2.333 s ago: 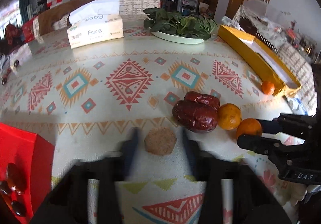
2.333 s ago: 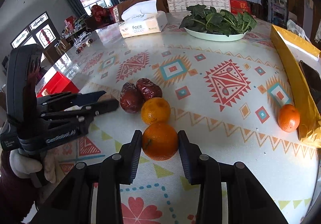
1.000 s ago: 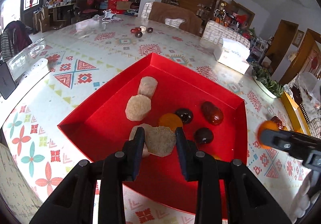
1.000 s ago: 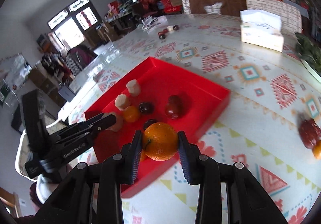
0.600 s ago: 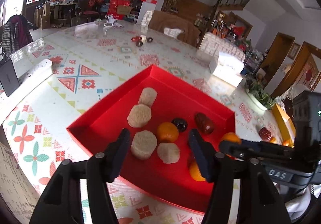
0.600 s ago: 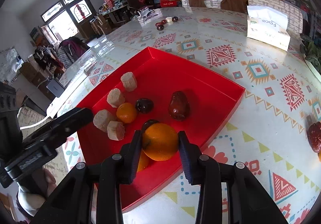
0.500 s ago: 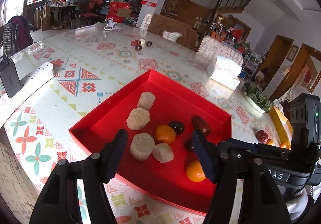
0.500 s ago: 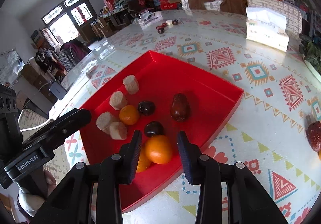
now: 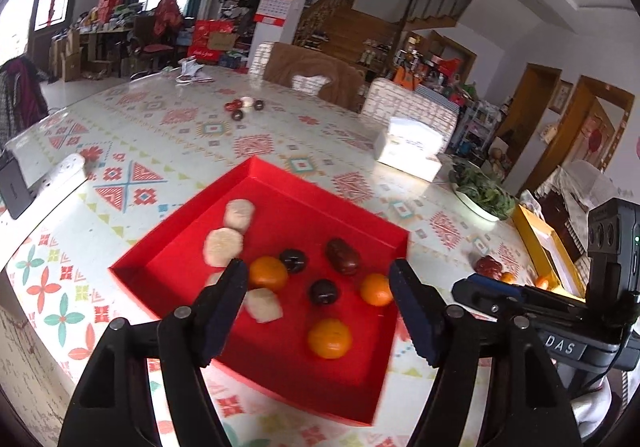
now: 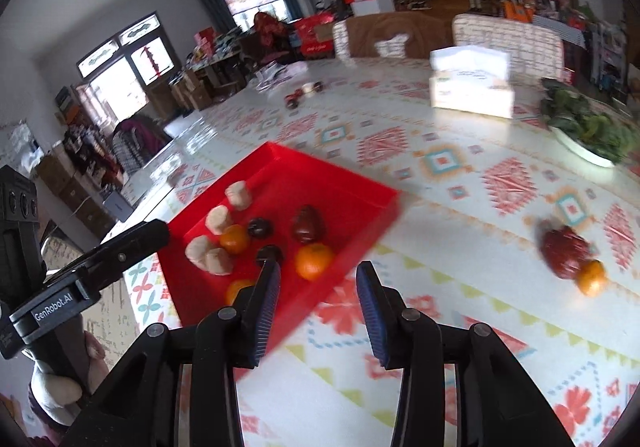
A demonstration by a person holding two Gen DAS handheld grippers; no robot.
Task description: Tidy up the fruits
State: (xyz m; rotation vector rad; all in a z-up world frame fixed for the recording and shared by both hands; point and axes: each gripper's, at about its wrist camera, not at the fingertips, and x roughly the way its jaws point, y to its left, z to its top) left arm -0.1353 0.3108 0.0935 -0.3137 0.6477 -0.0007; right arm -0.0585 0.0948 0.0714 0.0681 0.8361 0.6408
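Left wrist view: my left gripper [image 9: 316, 279] hung over the red tray [image 9: 192, 247] with its fingers spread wide, nothing between them. Inside the tray I counted three oranges: one toward the near edge [image 9: 329, 338], one by the right wall [image 9: 375, 289], one nearer the middle [image 9: 268, 273]. Two dark round fruits [image 9: 293, 260] sat between them, and a red date [image 9: 342, 255] lay toward the tray's far side. Four pale beige cakes [image 9: 223, 247] lined the tray's left half, one partly hidden behind the left finger. Beyond the tray's right corner, on the patterned tablecloth [image 9: 120, 151], more red dates [image 9: 489, 267] and small oranges [image 9: 507, 277] lay beside a yellow box [image 9: 536, 239]. A tissue box [image 9: 410, 149] and a plate of greens [image 9: 480, 195] stood past the tray's far right side.

Right wrist view, motion-blurred: my right gripper [image 10: 316, 287] was also parted and empty, held over the tray's [image 10: 360, 199] near right edge and the cloth. One orange [image 10: 313, 261] rested in the tray just ahead of the fingertips. A date [image 10: 564, 247] touching an orange [image 10: 591, 277] lay on the cloth well right of the tray. The left gripper [image 10: 132, 239] showed at the tray's left side; from this angle I could not tell its spread
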